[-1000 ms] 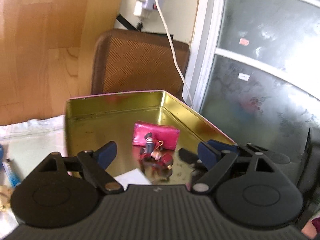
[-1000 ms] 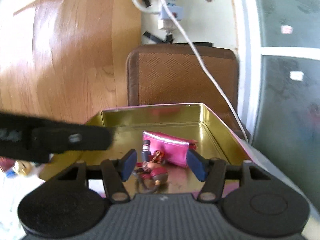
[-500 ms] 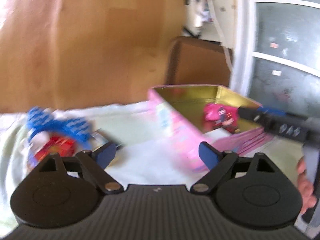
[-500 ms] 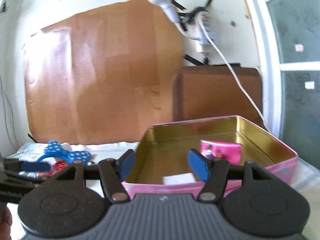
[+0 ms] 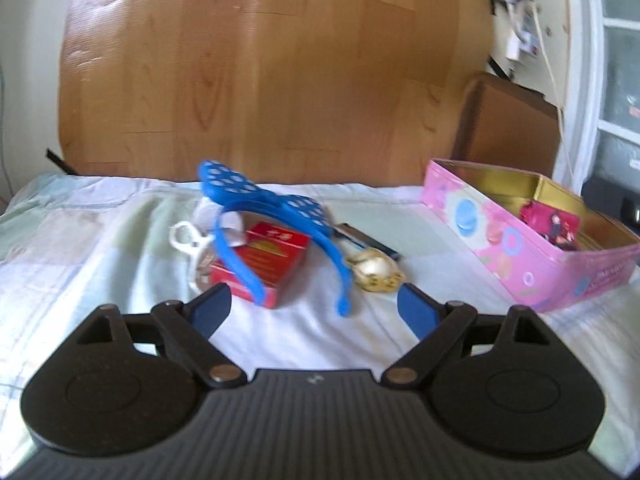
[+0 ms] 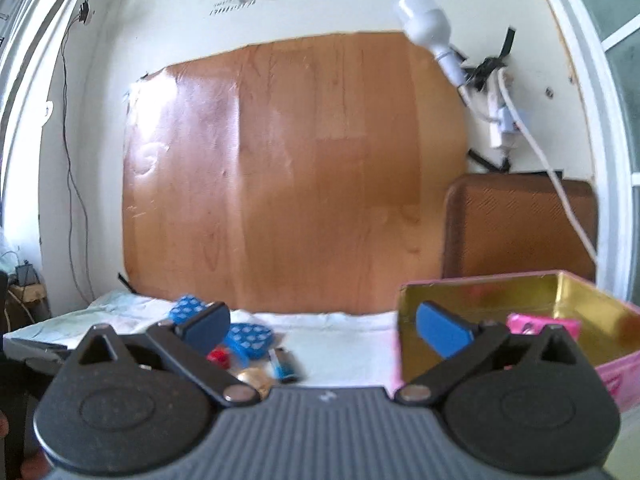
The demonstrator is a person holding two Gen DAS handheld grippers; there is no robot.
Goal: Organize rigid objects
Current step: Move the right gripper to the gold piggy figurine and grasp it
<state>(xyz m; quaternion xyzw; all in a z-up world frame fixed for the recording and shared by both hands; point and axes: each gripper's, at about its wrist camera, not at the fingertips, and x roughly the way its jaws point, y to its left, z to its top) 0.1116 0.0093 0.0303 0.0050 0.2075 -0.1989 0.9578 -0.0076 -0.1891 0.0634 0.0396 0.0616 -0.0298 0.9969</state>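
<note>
In the left wrist view a blue dotted headband [image 5: 276, 216] arches over a red box [image 5: 260, 262] on the pale bedsheet. A white clip [image 5: 188, 238], a gold trinket [image 5: 374, 270] and a dark lighter [image 5: 366, 240] lie beside them. A pink tin [image 5: 520, 248] with a gold inside stands at right and holds a pink wallet [image 5: 550, 222]. My left gripper [image 5: 314, 310] is open and empty, just short of the pile. My right gripper [image 6: 322, 326] is open and empty, between the pile and the tin [image 6: 500, 308]; the headband [image 6: 240, 332] and lighter [image 6: 285, 366] show past it.
A wooden board [image 6: 296, 176] leans on the wall behind the bed. A brown chair back [image 6: 520, 228] stands behind the tin, with a white cable [image 6: 560, 188] and a bulb [image 6: 428, 28] hanging above it. A window frame [image 5: 580, 80] is at right.
Both grippers pulled back out of the tin and swung left, empty. The wallet and keychain stay in the tin. The pile of loose things is now in front of the left gripper.
</note>
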